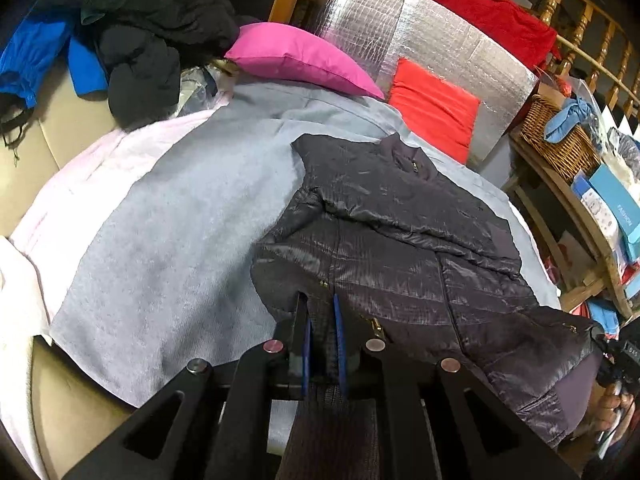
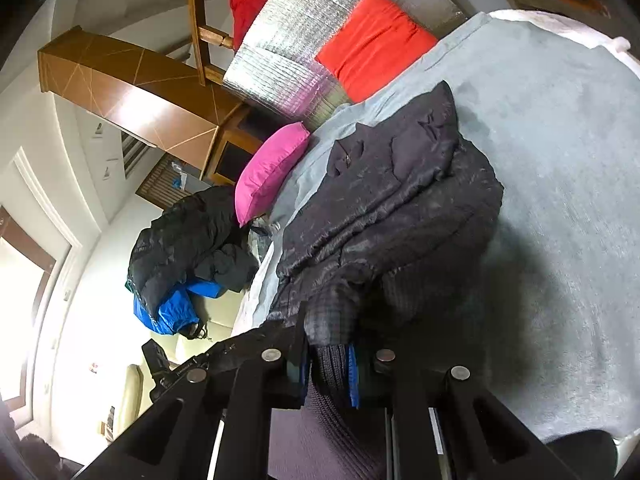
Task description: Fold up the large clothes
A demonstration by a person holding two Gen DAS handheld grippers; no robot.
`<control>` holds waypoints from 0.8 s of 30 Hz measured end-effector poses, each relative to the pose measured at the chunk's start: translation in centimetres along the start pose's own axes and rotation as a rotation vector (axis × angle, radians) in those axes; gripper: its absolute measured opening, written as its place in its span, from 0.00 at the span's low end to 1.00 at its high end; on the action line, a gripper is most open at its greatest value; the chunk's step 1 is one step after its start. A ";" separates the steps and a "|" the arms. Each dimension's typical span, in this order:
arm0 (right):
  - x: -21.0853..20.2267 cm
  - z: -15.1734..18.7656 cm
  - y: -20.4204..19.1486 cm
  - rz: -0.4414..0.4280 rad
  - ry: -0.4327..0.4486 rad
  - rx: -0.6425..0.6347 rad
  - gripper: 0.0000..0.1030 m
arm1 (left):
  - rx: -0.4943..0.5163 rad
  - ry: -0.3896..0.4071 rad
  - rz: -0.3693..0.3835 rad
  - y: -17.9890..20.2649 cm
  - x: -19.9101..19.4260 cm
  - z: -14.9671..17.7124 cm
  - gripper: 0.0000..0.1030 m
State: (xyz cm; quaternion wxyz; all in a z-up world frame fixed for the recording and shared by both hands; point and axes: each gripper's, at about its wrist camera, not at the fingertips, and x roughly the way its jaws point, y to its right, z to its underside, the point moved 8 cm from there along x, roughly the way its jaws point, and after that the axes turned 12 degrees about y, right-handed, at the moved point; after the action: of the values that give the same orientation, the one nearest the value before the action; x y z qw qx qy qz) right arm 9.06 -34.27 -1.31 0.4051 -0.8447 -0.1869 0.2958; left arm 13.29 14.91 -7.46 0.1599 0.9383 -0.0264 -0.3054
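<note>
Left wrist view: dark quilted jacket point(image 1: 400, 232) lies on a grey blanket point(image 1: 172, 220) covering the bed.
Left gripper point(image 1: 320, 312) and right gripper point(image 2: 328, 344) each pinch its ribbed hem. Pink pillow point(image 1: 300, 60), red cushion point(image 1: 434, 108), silver foil panel point(image 1: 400, 28), wooden railing point(image 1: 580, 28) behind.

Soft indoor light, heavy fisheye bend in both of my views.

From my right wrist, a window point(image 2: 24, 280) at the left edge blows out to white, and my right gripper point(image 2: 330, 354) throws a dark shadow onto the grey blanket point(image 2: 560, 200). From my left wrist, the silver foil panel point(image 1: 400, 40) glints, the quilted jacket point(image 1: 400, 240) shows dull sheen, and the corners go black and soft.
</note>
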 end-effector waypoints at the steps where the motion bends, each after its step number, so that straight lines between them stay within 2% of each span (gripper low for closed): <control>1: 0.0 0.0 -0.2 0.004 0.004 -0.001 0.15 | -0.001 -0.002 -0.002 0.0 0.0 0.0 0.11; 24: -0.7 0.5 0.6 0.028 0.023 0.032 0.15 | 0.009 -0.015 -0.020 -0.5 -0.3 0.8 0.11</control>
State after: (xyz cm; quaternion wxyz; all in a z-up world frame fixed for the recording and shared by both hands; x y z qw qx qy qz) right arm 8.31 -34.76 -1.80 0.4163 -0.8440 -0.1657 0.2948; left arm 12.55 15.19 -7.99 0.1526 0.9370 -0.0194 -0.3138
